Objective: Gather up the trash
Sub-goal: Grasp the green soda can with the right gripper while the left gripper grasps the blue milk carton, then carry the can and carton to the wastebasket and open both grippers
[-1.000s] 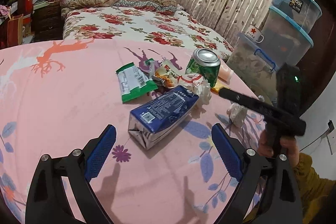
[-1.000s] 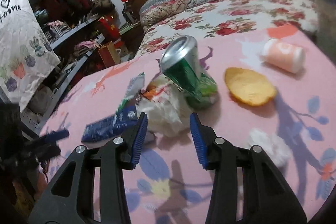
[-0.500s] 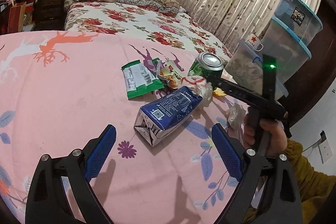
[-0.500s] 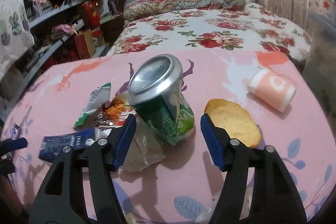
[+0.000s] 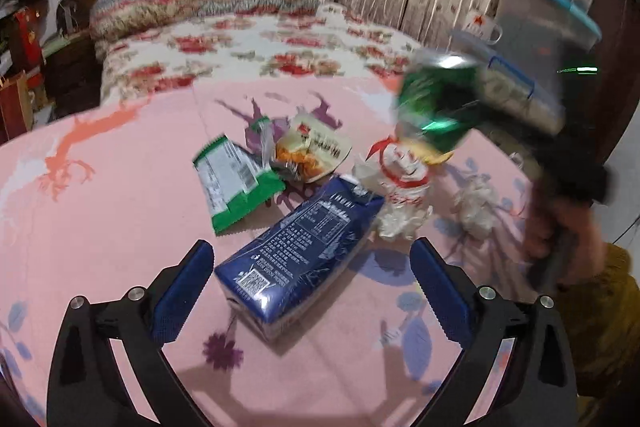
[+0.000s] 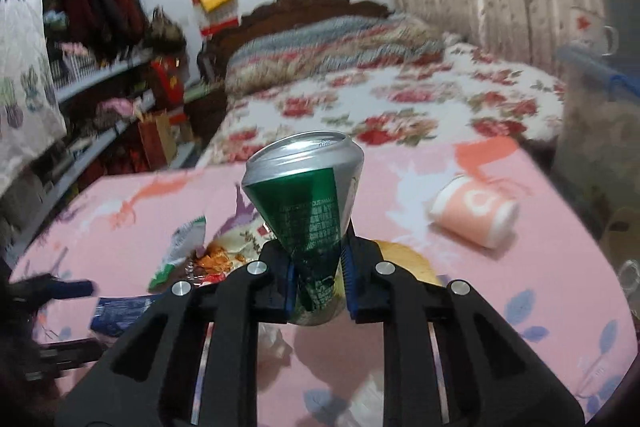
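Right gripper [image 6: 318, 279] fingers just closed, clamped on crushed green can [image 6: 310, 211], left gripper [image 5: 308, 297] fingers wide apart around blue carton [image 5: 298, 251], wrappers beyond carton

Green can [image 6: 308, 215] — pink floral cloth [image 6: 460, 307]

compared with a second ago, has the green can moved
Yes. The green can is off the pink sheet, squeezed in the right gripper, whose jaws have just been closing on it, and stands higher against the bed.

Crushed green can [image 6: 308, 223] lifted upright, blue carton [image 5: 298, 247] lying flat
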`<act>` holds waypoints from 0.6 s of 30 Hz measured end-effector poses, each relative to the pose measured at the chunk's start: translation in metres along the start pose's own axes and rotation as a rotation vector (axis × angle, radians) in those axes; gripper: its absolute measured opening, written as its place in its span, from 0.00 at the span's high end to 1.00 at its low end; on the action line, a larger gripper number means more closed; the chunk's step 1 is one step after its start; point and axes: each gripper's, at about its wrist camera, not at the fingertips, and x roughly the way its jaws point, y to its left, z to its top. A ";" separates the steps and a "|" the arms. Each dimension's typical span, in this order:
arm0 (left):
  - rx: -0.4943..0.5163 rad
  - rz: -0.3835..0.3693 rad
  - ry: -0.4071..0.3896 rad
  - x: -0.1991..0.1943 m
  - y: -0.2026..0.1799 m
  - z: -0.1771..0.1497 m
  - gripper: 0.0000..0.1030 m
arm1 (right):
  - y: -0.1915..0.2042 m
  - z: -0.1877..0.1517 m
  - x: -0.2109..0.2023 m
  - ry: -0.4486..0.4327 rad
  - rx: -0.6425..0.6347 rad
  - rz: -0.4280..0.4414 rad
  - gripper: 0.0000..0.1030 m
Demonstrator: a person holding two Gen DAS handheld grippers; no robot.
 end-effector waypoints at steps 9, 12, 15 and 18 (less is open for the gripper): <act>-0.001 0.010 0.062 0.026 0.000 -0.014 0.43 | -0.036 -0.022 -0.091 -0.109 0.137 0.031 0.80; -0.017 0.009 0.064 0.018 -0.001 -0.020 0.48 | -0.050 -0.029 -0.105 -0.122 0.190 0.027 0.80; -0.036 -0.004 0.037 -0.005 -0.002 -0.031 0.50 | -0.060 -0.035 -0.118 -0.144 0.230 0.020 0.80; -0.067 -0.028 0.009 -0.030 0.000 -0.039 0.52 | -0.066 -0.041 -0.127 -0.155 0.257 0.018 0.80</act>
